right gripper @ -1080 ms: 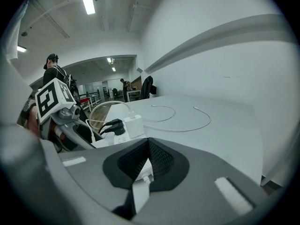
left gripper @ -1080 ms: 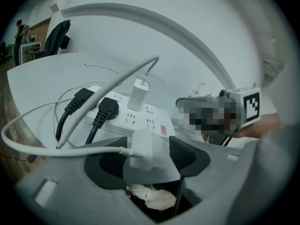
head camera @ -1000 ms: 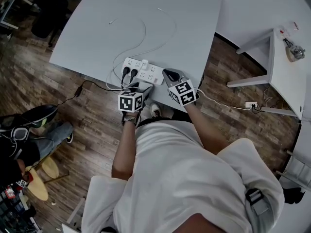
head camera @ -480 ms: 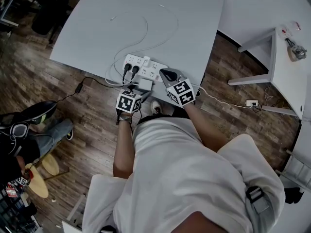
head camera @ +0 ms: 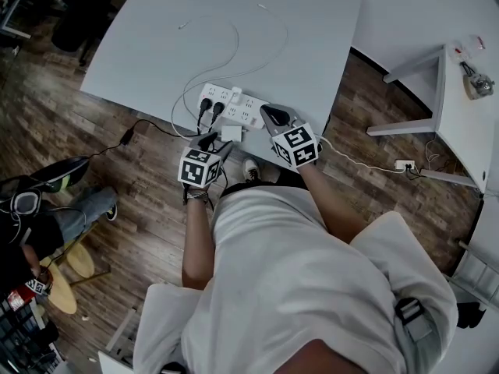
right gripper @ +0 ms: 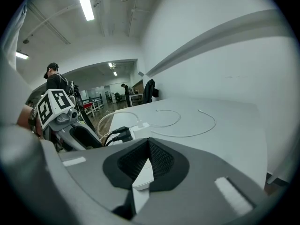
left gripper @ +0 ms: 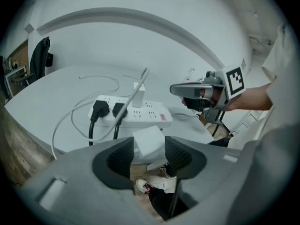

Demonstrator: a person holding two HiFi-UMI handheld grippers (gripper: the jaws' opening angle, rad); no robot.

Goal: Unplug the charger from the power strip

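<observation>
The left gripper (head camera: 209,142) is free, and its jaws are closing around the white charger (left gripper: 149,142), which lies loose on the table (head camera: 312,45) edge, just short of the power strip (left gripper: 136,116). The right gripper (right gripper: 146,146) clamps that strip's end. Unplugging seems done; next, both should let go carefully.

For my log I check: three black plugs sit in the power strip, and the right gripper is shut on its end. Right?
Only two black plugs sit in the power strip, as the left gripper view shows; the right gripper is indeed shut on its end.
</observation>
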